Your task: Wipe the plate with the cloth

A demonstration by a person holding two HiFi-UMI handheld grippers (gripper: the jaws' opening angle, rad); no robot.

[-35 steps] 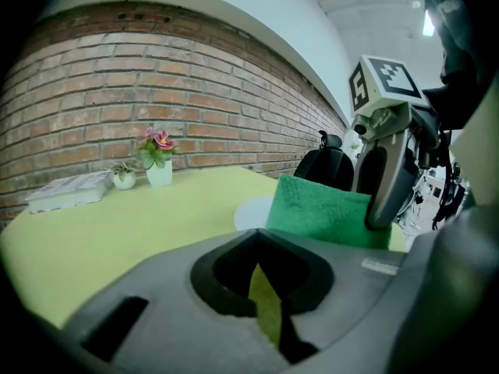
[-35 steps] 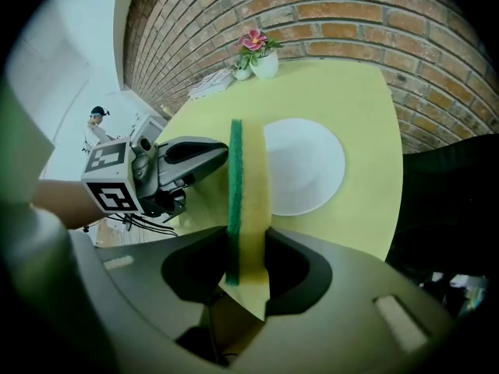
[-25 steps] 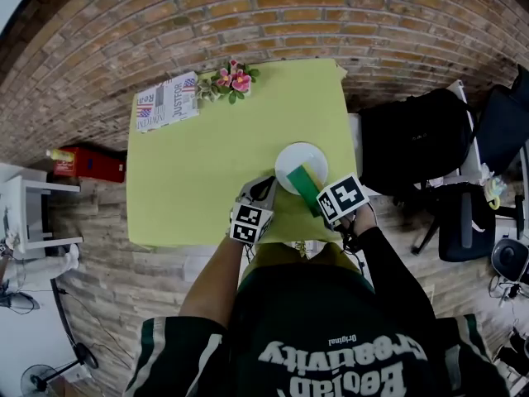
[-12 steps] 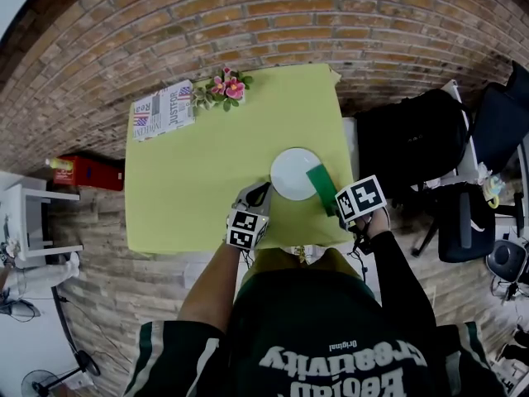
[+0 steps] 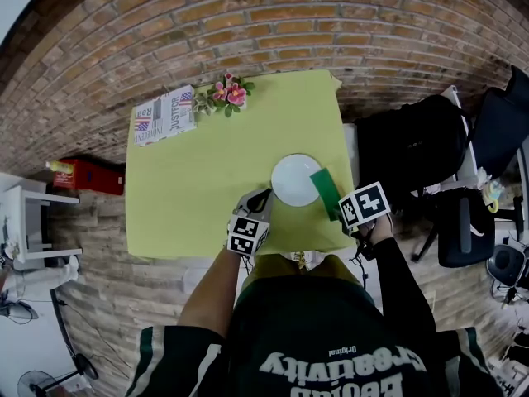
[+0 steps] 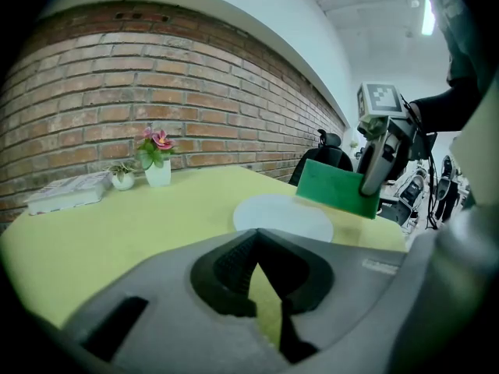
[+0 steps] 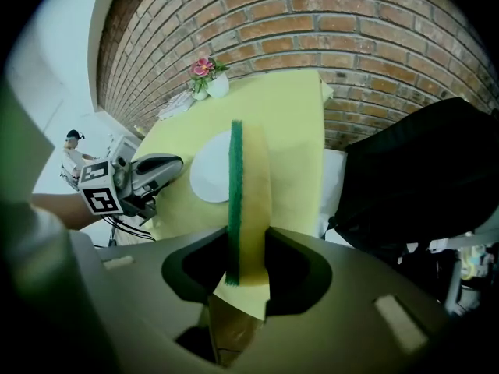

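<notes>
The cloth point(image 5: 326, 190) looks light and spongy, green on one face and yellow on the other. It is stiff enough to jut straight out of the right hand-held gripper point(image 5: 336, 208), which is clamped on one short end; that hold leaves the whole green face free for wiping. It hangs at the plate's point(image 5: 291, 178) right rim, seemingly just clear of it. The plate sits on the table point(image 5: 190, 180) near the near edge, toward the right corner. It is smooth and probably breakable, so it may slide unless its near rim is steadied. The left hand-held gripper point(image 5: 261, 197) is pinched together on nothing, just beside that rim.

The count: one plate, one cloth, two grippers — plus two small flower pots point(image 6: 158, 173) and one book point(image 6: 66, 192) at the far edge.
</notes>
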